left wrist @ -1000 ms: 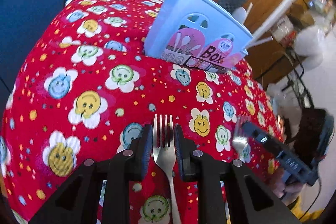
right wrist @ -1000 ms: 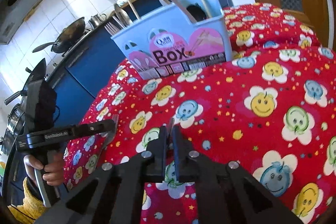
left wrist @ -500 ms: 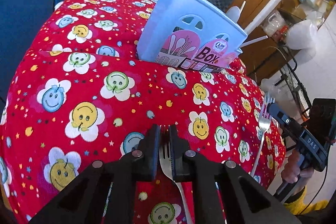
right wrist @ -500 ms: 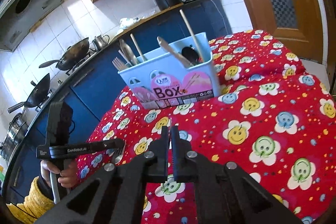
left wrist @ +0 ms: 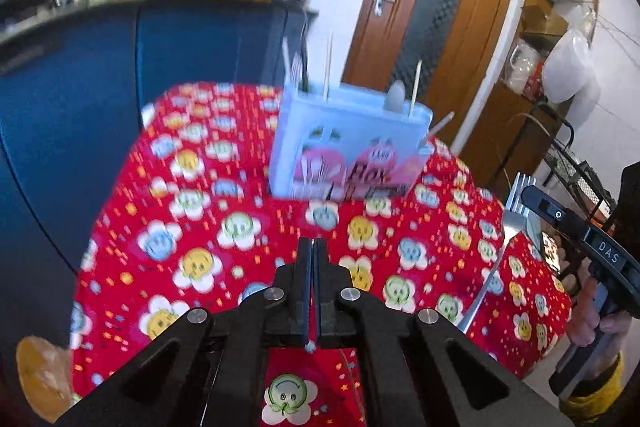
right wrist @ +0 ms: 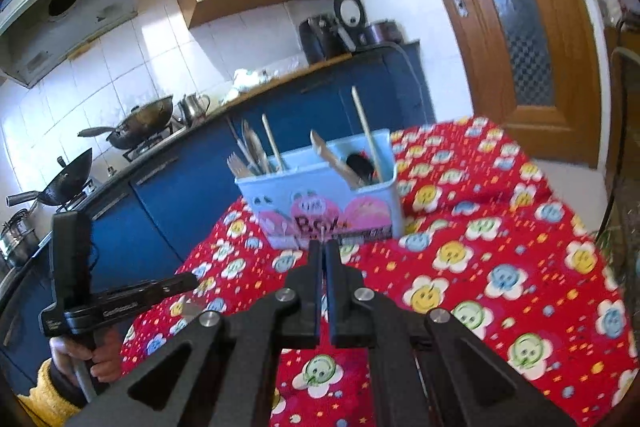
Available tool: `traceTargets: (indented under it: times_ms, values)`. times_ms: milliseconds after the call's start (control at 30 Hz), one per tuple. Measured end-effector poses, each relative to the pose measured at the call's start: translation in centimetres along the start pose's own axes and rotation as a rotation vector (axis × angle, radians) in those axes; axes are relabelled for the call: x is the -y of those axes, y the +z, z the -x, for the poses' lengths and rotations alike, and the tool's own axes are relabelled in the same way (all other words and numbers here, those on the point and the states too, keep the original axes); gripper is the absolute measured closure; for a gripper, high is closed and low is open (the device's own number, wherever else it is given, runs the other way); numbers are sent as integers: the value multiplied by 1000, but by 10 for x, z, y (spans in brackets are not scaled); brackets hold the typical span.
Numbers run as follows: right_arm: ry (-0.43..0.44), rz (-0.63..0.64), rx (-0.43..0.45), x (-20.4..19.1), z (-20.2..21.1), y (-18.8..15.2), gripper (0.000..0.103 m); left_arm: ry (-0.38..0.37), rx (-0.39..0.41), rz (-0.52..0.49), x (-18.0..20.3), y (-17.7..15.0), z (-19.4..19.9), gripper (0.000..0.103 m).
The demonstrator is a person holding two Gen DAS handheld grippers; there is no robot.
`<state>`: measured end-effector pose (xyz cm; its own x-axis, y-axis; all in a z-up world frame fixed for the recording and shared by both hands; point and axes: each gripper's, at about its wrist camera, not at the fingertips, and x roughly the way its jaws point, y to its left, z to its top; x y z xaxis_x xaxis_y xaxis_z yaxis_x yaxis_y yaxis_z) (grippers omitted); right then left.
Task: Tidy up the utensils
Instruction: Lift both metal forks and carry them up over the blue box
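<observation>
A light blue utensil box (left wrist: 348,147) (right wrist: 324,199) with a pink "Box" label stands upright on the red smiley-flower tablecloth (left wrist: 200,227). It holds chopsticks, forks, a spoon and a wooden spatula. My left gripper (left wrist: 313,241) (right wrist: 192,281) is shut on a fork seen edge-on between its pads, with a silver piece (right wrist: 188,307) showing below it. My right gripper (right wrist: 323,245) (left wrist: 528,193) is shut on a second fork (left wrist: 514,211), tines up and handle slanting down. Both grippers hang above the cloth, short of the box.
Blue kitchen cabinets (right wrist: 192,187) run behind the table, with woks (right wrist: 140,119) on a stove. A wooden door (left wrist: 432,7) stands beyond the box. A person's hand (right wrist: 100,359) grips the left handle. A wire rack (left wrist: 568,155) is at the right.
Both grippers have lifted off the cloth, each carrying a fork, and tilted up toward the box. The left jaws closed fully on their fork.
</observation>
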<state>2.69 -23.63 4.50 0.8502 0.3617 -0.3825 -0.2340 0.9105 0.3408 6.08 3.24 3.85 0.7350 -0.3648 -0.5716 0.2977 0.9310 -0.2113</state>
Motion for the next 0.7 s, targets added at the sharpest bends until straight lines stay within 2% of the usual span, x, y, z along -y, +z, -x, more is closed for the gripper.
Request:
traceTargets:
  times_ms: [133, 400, 700]
  values:
    - [-43, 33, 60, -4, 13, 6, 100, 31, 104, -31, 11, 11, 22, 103]
    - [-75, 60, 126, -6, 26, 21, 100, 47, 255, -21, 25, 35, 48, 103]
    - [-106, 87, 161, -7, 27, 36, 100, 49, 321, -12, 36, 61, 53, 103]
